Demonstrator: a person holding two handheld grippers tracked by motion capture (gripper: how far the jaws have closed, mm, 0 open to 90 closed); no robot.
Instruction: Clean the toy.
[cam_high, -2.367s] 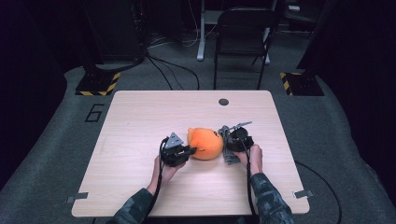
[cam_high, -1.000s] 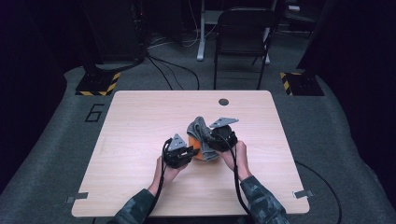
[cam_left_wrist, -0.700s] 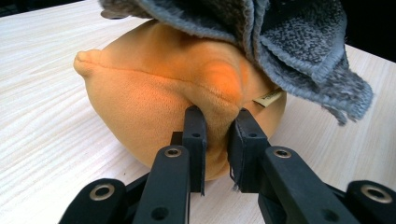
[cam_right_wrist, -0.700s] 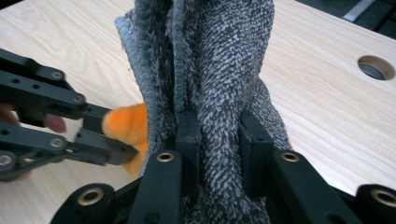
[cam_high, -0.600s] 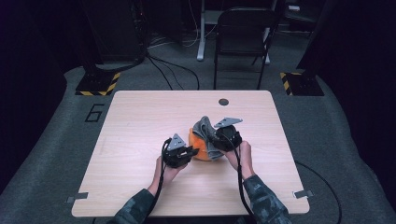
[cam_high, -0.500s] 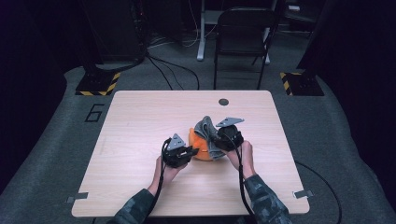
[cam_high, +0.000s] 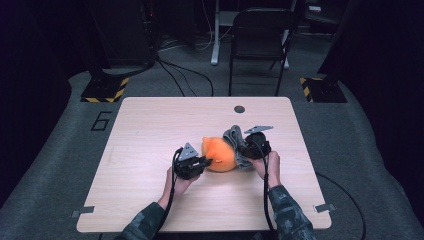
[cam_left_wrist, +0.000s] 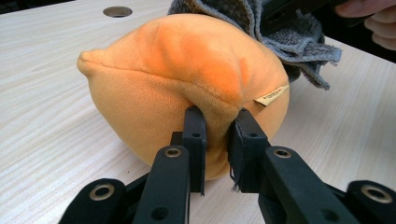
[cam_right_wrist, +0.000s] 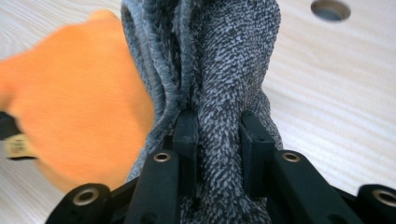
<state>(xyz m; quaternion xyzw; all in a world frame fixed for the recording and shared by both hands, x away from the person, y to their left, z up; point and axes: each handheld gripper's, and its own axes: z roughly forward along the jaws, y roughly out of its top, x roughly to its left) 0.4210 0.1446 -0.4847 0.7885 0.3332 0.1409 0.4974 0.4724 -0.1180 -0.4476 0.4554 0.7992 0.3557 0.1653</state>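
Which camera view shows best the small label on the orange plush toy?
The left gripper view: there the label sticks out sharply from the seam of the orange plush toy, beside the left gripper that pinches the plush. The right gripper view gives it as a blur at its left edge. In the high view it is too small to tell.

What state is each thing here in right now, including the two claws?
Orange plush toy: lying on the table, pinched at one fold.
Grey knitted cloth: bunched, draped against the toy.
Left gripper: shut on the toy.
Right gripper: shut on the cloth.
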